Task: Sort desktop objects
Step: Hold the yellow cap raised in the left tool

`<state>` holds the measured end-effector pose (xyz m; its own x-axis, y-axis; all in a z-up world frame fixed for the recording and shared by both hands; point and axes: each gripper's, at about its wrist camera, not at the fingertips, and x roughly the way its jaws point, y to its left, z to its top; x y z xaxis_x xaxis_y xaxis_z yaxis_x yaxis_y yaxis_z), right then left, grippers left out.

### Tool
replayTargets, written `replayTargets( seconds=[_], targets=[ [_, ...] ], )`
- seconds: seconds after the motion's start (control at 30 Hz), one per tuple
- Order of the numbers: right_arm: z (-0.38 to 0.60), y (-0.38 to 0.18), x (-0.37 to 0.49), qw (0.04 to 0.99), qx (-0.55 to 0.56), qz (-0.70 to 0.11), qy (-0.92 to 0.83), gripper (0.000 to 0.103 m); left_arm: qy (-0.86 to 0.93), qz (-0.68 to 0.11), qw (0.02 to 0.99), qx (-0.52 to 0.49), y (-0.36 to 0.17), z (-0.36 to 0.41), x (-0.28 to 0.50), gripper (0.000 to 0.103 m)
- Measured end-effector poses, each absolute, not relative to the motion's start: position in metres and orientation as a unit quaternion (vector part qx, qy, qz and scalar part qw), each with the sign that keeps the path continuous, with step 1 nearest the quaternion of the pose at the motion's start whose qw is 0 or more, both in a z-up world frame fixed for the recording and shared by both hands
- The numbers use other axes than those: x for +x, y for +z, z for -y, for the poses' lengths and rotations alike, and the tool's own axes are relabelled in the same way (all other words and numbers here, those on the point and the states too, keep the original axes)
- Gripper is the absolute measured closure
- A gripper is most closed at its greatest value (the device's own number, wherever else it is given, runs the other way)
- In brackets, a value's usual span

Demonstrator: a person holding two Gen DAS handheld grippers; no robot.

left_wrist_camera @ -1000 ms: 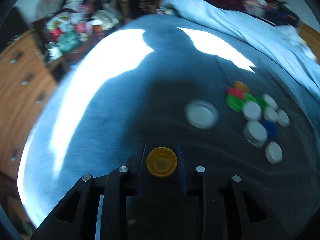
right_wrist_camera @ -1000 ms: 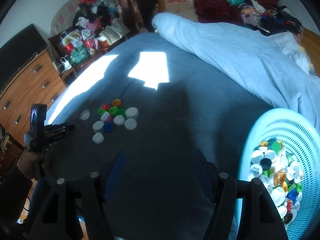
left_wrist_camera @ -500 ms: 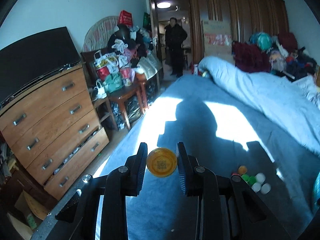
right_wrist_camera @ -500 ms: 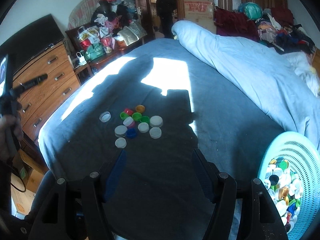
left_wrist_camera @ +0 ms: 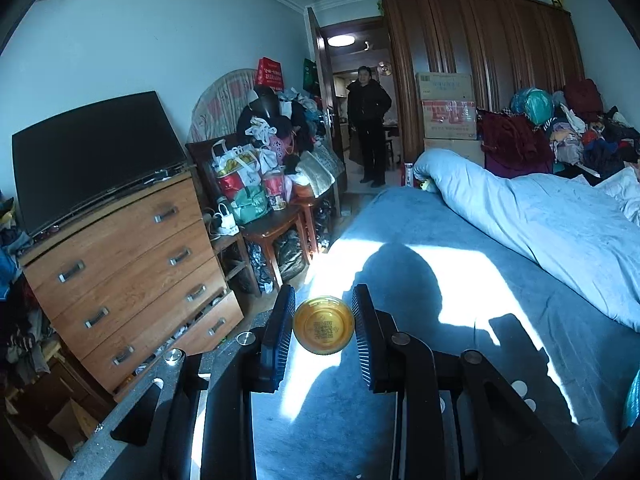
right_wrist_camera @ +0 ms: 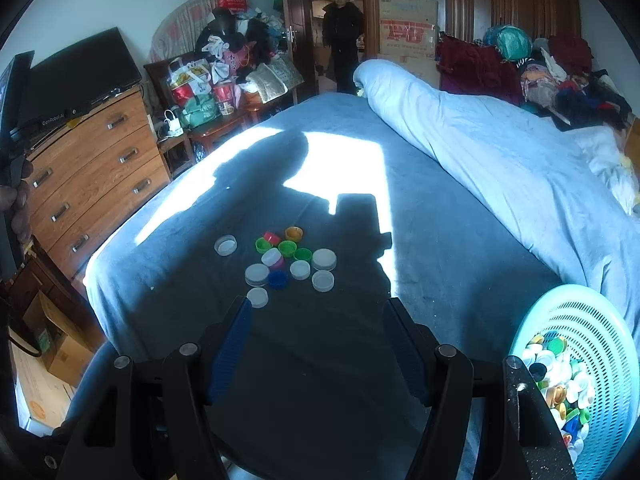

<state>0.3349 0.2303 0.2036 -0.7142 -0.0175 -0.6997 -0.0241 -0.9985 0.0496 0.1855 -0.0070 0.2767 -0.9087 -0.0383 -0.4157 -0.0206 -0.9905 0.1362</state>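
My left gripper (left_wrist_camera: 323,330) is shut on a yellow bottle cap (left_wrist_camera: 323,330) and holds it high above the blue bed (left_wrist_camera: 400,232), pointing level across the room. My right gripper (right_wrist_camera: 318,340) is open and empty above the bed (right_wrist_camera: 440,248). In the right wrist view a cluster of several bottle caps (right_wrist_camera: 280,260), white, green, red, orange and blue, lies on the bed just beyond its fingertips. A turquoise basket (right_wrist_camera: 600,320) with many caps sits at the lower right.
A rolled light-blue duvet (right_wrist_camera: 500,152) lies along the bed's right side. A wooden dresser (right_wrist_camera: 92,168) with a TV stands left of the bed, beside a cluttered side table (right_wrist_camera: 216,92). A person (right_wrist_camera: 342,36) stands in the doorway.
My left gripper has risen and tilted up with the yellow cap, from close over the bed to looking across the room. My right gripper has drawn back and up slightly.
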Motion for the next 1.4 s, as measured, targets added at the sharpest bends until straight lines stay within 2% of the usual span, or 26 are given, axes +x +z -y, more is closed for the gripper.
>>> replayTargets(
  seconds=[0.6,1.4],
  targets=[
    [-0.222,0.21,0.338,-0.007,-0.368,-0.017,0.93,0.03,-0.978,0.065,0.044,0.193,0.294,0.022,0.194,0.078],
    [-0.223,0.21,0.339,-0.011,-0.369,-0.016,0.929,0.03,-0.976,0.064,0.045,0.202,0.297,0.028,0.193,0.078]
  ],
)
